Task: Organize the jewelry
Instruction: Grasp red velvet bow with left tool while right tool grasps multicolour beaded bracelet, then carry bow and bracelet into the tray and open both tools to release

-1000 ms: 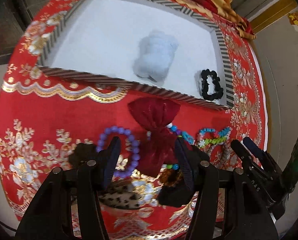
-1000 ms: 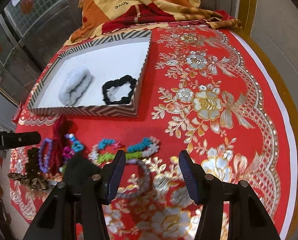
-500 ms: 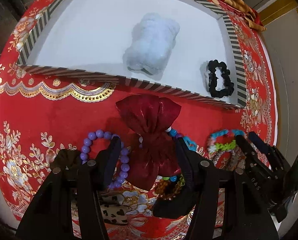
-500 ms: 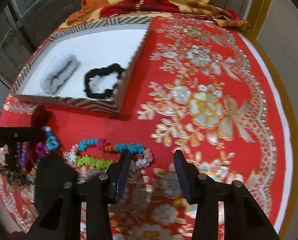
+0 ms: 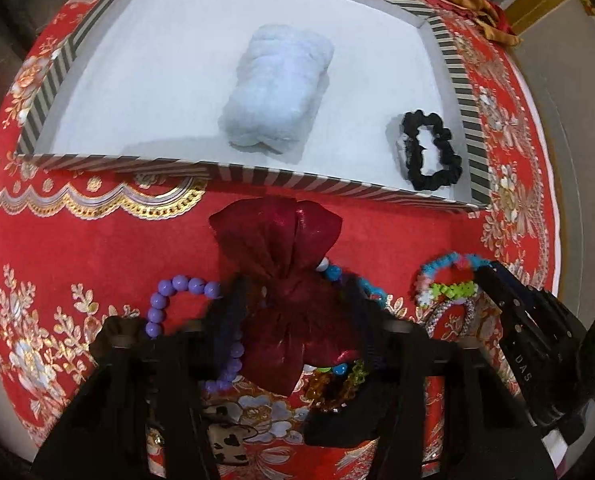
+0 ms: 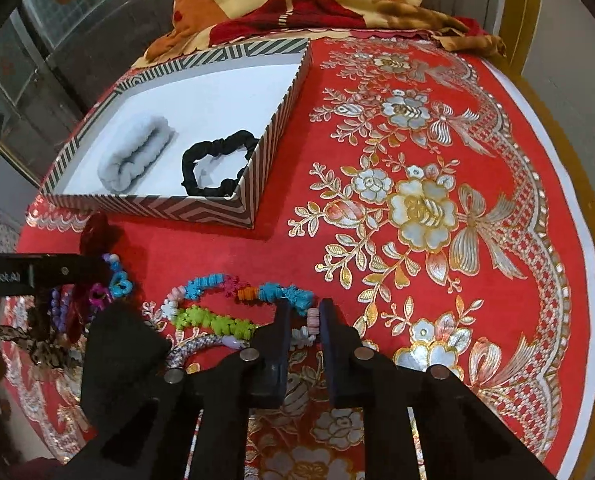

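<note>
Since a second ago both pairs of jaws have been closing, and the left wrist view has drawn nearer the cloth. The left gripper [image 5: 297, 316] has narrowed from wide onto the dark red pouch [image 5: 285, 264]; its fingers are motion-blurred, but they pinch the pouch's gathered waist from both sides. That is the narrow point of the pouch, a sensible place to take hold. The right gripper [image 6: 303, 320] is nearly closed, clamped on the pink-and-white end of the multicoloured bead bracelet [image 6: 237, 296], where the loop lies free of its neighbours.

Both items rest on the red embroidered cloth [image 6: 437, 208], just in front of the striped box [image 6: 149, 204]. Inside the box lie a pale blue fluffy roll [image 5: 277, 88] and a black scrunchie [image 5: 429, 152], the scrunchie tucked into the right-hand corner.

Loose beside the pouch: a purple bead bracelet [image 5: 177, 292], part of it under the left finger, a leopard-print piece [image 5: 229, 436], an amber bead string [image 5: 333, 384]. A silver-grey band [image 6: 201, 346] lies below the green stretch of the bracelet.

Judgement: two grasps taken together, lift into the box to follow.
</note>
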Demonstrator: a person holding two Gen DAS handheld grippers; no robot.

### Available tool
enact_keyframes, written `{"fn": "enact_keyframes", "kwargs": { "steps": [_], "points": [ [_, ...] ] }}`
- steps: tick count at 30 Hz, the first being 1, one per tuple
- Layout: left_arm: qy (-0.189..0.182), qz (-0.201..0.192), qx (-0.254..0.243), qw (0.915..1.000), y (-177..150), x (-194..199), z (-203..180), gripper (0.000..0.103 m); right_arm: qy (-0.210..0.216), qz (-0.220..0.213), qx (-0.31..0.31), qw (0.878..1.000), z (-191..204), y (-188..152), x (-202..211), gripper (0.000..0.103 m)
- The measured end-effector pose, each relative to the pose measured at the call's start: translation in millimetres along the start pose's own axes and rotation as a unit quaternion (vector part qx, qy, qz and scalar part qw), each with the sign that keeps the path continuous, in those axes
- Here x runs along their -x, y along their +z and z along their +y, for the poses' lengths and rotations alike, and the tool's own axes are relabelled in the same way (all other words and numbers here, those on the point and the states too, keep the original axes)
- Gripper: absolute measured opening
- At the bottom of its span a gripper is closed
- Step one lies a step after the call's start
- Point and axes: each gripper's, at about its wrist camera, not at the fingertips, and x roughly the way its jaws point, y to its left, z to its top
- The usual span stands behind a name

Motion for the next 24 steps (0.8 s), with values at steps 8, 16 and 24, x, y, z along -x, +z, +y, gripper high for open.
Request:
{"fn": "enact_keyframes", "kwargs": {
  "steps": [8,16,24],
  "points": [
    [-0.020,-0.024,-0.007,0.9995,1.1,18.3,8.0,0.014,0.029,-0.029,-0.002,0.999,3.6,-1.1,22.4,0.013],
    [-0.033,-0.070,-0.018,0.9968,3.0,61.0,7.8,0.013,0.043,-0.058,0.006,0.997,12.5,6.2,54.8,0.013],
    [-0.042,-0.107,-0.024,0.9931,22.5,92.4,8.7,0.013,0.041,-0.087,0.027,0.995,24.6,29.9,83.3,0.013]
  ]
}}
